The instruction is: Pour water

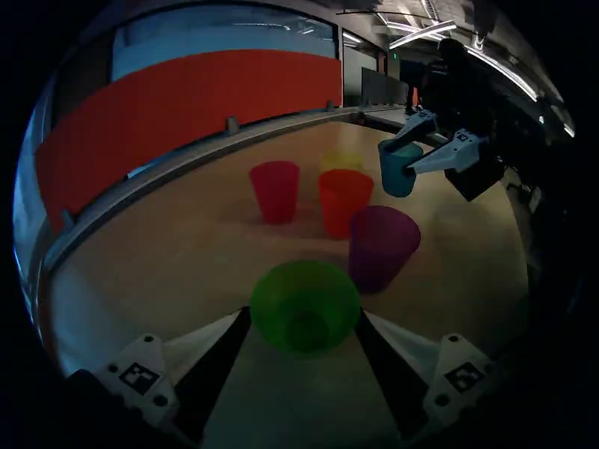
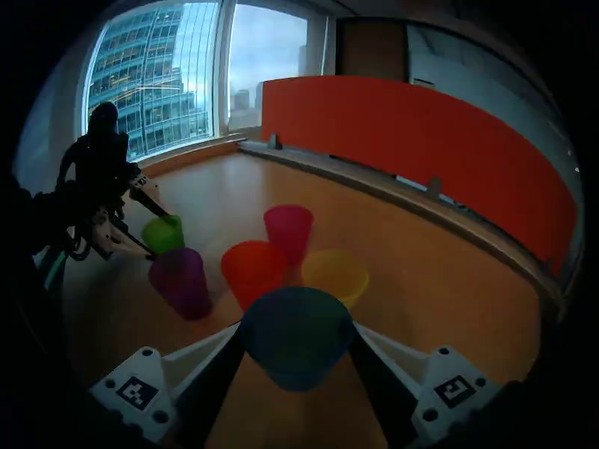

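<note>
Gripping a translucent green plastic cup (image 1: pixel 305 299) with the left gripper (image 1: pixel 302 320), closed snug on it, beside the purple plastic cup (image 1: pixel 382 247). Clamping a blue plastic cup (image 2: pixel 296 343) in the right gripper (image 2: pixel 296 329), up over the wooden table (image 2: pixel 449 299). Guessing pre-pour lineup; next needing one rim above the other, then slow tipping.

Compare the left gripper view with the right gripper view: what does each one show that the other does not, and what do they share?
Left gripper view: ceiling light strips, and the green cup close up in the left hand-held gripper. Right gripper view: tall windows with towers outside, and the blue cup close up in the right hand-held gripper. Shared: those two cups, the purple cup, orange cup, pink cup and yellow cup, the wooden table, the red partition.
</note>
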A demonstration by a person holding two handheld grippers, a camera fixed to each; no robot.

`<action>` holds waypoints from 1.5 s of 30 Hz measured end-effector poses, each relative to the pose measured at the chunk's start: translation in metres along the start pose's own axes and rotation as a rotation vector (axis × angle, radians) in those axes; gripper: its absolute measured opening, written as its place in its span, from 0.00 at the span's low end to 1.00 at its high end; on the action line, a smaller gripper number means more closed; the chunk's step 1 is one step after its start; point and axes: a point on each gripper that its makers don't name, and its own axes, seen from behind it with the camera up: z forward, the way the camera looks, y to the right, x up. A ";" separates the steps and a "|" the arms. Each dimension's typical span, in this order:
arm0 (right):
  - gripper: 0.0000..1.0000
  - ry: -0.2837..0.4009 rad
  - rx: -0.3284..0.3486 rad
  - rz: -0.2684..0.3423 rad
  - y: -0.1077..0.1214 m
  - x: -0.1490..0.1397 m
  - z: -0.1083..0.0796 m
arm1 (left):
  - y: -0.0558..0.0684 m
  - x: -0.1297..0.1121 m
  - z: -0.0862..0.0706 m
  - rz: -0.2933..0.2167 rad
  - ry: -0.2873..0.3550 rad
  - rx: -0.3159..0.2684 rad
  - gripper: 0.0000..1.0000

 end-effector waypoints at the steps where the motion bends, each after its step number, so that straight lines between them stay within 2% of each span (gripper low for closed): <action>1: 0.93 -0.003 0.000 0.002 0.000 -0.002 0.001 | 0.000 -0.001 -0.001 0.000 0.001 0.001 1.00; 17: 0.93 -0.044 -0.003 0.002 -0.005 -0.032 0.013 | -0.002 -0.018 -0.017 -0.023 -0.004 0.030 1.00; 30: 0.93 -0.049 -0.013 0.015 -0.005 -0.042 0.005 | -0.001 -0.025 -0.022 -0.028 -0.008 0.039 1.00; 35: 1.00 -0.050 -0.016 0.028 -0.005 -0.044 0.005 | -0.001 -0.023 -0.024 -0.033 -0.001 0.040 1.00; 45: 1.00 -0.037 -0.031 0.044 -0.009 -0.045 -0.008 | -0.006 -0.025 -0.036 -0.060 0.022 0.076 1.00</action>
